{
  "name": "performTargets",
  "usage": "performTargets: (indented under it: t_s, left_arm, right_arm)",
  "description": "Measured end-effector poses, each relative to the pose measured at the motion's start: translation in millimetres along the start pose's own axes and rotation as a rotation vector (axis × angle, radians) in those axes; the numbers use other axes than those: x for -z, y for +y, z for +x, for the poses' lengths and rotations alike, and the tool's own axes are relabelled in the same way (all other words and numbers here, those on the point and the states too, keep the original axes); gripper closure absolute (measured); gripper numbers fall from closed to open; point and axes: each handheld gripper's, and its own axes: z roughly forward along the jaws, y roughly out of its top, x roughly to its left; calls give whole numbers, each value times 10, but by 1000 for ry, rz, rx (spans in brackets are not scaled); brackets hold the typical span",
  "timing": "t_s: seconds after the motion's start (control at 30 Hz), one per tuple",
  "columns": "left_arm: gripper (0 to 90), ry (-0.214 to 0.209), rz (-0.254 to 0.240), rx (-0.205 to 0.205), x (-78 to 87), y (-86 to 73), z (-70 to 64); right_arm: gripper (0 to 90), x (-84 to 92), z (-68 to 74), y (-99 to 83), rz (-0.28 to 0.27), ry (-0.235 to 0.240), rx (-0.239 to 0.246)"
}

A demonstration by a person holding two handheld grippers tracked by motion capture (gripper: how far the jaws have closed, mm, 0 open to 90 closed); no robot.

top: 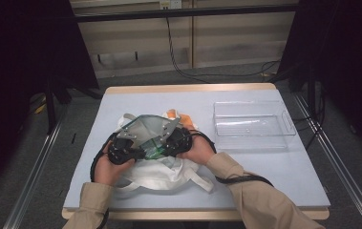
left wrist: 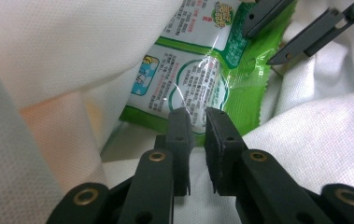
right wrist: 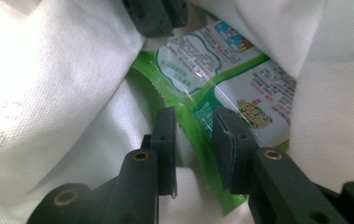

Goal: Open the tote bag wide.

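Note:
A white fabric bag lies at the table's near middle, and both grippers reach into its mouth. A green and white snack packet lies inside the bag. My left gripper has its jaws almost together, with bag fabric in the narrow slit. It points at the packet's lower edge. My right gripper comes from the opposite side, and the packet's green crimped edge fills the space between its pads. In the high view the left gripper and right gripper meet over the packet.
A clear plastic tray stands at the table's right, apart from the bag. Something orange and white lies just beyond the bag. The bag's strap trails toward the near edge of the pale blue tabletop.

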Motion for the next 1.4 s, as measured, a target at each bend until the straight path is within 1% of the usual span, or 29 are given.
performTargets:
  t_s: [0.03, 0.07, 0.1, 0.13, 0.17, 0.23, 0.27, 0.3, 0.37, 0.43, 0.5, 0.57, 0.67, 0.7, 0.73, 0.8, 0.83, 0.87, 0.93, 0.97, 1.0, 1.03, 1.07, 1.1, 1.23, 1.27, 1.3, 1.33, 1.4]
  left_arm:
    - [802, -1, -2, 3, 1, -1, 0]
    - [800, 1, -3, 5, 2, -3, 1]
    - [792, 2, -11, 8, 1, -4, 3]
    - [778, 3, -7, 11, 8, -3, 5]
    - [768, 2, -1, 11, 15, -3, 4]
    - [765, 0, -10, 10, 19, -5, 10]
    - [764, 4, -13, 13, 23, -5, 9]
    - [761, 6, -15, 11, 28, -7, 10]
    - [761, 5, -22, 13, 39, -10, 16]
    - [758, 5, -25, 18, 54, -11, 23]
    - [757, 11, -28, 19, 70, -10, 25]
    - [752, 12, -33, 24, 71, -11, 26]
    - [753, 14, -38, 29, 77, -16, 29]
    - [754, 19, -31, 23, 80, -18, 31]
    - [767, 14, -18, 16, 81, -19, 30]
    - [782, 13, -12, 16, 81, -24, 28]
    - [791, 14, -1, 12, 75, -24, 24]
    - [792, 12, -5, 9, 69, -26, 25]
    - [792, 11, -11, 11, 63, -22, 18]
    - [792, 12, -10, 12, 70, -17, 13]
    - [791, 13, -11, 11, 75, -13, 10]
    - [791, 13, -29, 12, 70, -14, 6]
    - [791, 8, -30, 12, 71, -11, 6]
    - [792, 8, -26, 12, 73, -10, 3]
    - [796, 7, -31, 14, 72, -10, 2]
    - [797, 5, -32, 13, 74, -9, 3]
    - [802, 3, -35, 15, 76, -8, 0]
    - [803, 2, -29, 11, 84, -2, 1]
    - [809, -2, -39, 14, 88, 7, -7]
  right_arm:
    - [784, -1, 5, -3, -6, -13, -12]
    - [872, -7, 4, -3, 1, -5, -6]
    - [900, -6, 5, -2, 7, -11, -6]
    - [900, -7, 4, 0, 5, -11, -24]
    - [900, -11, -2, 7, 17, -7, -13]
    - [900, -3, -6, 19, 13, -7, -39]
    - [900, 6, -15, 26, 17, -3, -43]
    - [900, 17, -16, 31, 14, -14, -53]
    - [900, 37, -22, 37, 11, -15, -65]
    - [900, 52, -31, 31, 4, -18, -85]
    - [900, 77, -36, 25, -15, -28, -104]
    - [900, 102, -41, 31, -19, -31, -106]
    - [900, 147, -58, 32, -31, -33, -126]
    - [900, 165, -64, 31, -40, -37, -129]
    - [900, 187, -72, 29, -50, -41, -136]
    - [900, 239, -90, 30, -62, -59, -151]
    - [900, 265, -108, 30, -83, -55, -159]
    - [900, 291, -118, 37, -99, -52, -171]
    - [900, 333, -123, 64, -102, -56, -167]
    - [900, 349, -123, 78, -111, -52, -164]
    - [900, 360, -119, 95, -106, -40, -161]
    - [900, 372, -100, 112, -107, -42, -167]
    - [900, 378, -99, 123, -120, -34, -162]
    - [900, 391, -89, 136, -125, -21, -171]
    - [900, 469, -59, 192, -153, -9, -199]
    - [900, 495, -61, 202, -158, -5, -196]
    - [900, 519, -54, 216, -163, -4, -207]
    - [900, 543, -50, 227, -169, -3, -205]
    - [900, 595, -31, 260, -179, 3, -201]
